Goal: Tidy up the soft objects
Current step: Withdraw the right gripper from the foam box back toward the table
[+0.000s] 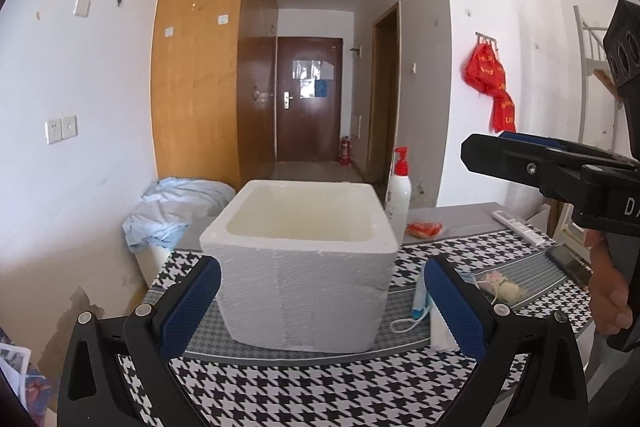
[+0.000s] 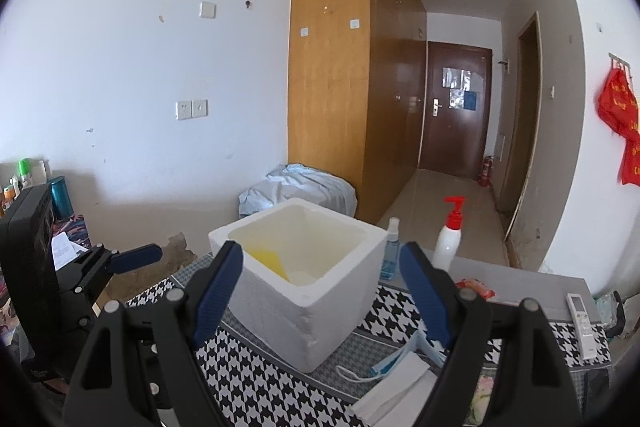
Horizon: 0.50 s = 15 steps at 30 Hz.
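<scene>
A tabletop [image 1: 320,387] covered in black-and-white houndstooth cloth with grey bands stands in a white-walled room; a tall orange-brown wooden wardrobe [image 2: 332,75] rises on the far left, and a corridor runs back to a dark brown door [image 1: 310,99].

A white, thick-walled foam box [image 1: 304,267], square and open-topped, sits mid-tabletop; the right wrist view shows a yellow piece [image 2: 270,261] inside it. Beyond it stand a white pump bottle with a red top [image 2: 448,239] and a small clear blue spray bottle [image 2: 390,251].

The soft things lie to the right of the box: a light blue face mask with white loops [image 2: 384,367], folded white tissue [image 2: 396,391] and a pale floral cloth bundle [image 1: 500,287]. A white remote control [image 2: 582,323] lies at the far right edge.

The left hand-held gripper [image 1: 320,303] and the right hand-held gripper [image 2: 320,291] both hover with blue ribbed pads well apart, empty. The near tabletop strip is bare cloth.
</scene>
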Motion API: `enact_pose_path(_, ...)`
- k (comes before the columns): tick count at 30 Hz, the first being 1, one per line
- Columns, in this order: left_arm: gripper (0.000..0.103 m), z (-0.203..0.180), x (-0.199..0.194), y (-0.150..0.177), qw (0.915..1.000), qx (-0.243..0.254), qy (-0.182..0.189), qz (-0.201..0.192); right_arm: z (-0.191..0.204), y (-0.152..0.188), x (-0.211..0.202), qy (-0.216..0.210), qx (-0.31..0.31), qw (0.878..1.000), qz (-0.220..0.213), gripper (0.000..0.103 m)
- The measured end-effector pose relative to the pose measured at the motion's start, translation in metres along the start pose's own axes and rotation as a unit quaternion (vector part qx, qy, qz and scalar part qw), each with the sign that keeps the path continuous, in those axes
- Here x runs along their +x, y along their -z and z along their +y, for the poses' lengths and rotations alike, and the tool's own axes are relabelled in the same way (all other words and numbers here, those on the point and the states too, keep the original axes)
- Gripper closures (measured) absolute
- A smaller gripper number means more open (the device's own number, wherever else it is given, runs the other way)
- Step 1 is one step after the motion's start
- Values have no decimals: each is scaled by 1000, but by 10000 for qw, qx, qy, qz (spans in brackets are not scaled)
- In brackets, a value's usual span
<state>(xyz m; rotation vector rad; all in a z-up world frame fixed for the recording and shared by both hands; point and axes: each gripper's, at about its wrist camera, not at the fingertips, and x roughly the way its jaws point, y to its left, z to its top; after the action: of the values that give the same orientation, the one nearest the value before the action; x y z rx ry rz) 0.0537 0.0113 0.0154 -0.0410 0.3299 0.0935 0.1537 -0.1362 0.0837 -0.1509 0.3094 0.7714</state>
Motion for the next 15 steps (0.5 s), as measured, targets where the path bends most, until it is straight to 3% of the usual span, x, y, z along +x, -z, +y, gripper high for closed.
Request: enact_pose_path(15,1,-33,-2,0,9993,163,341,-74,-23,13,-32,253,188,9993,-223,19)
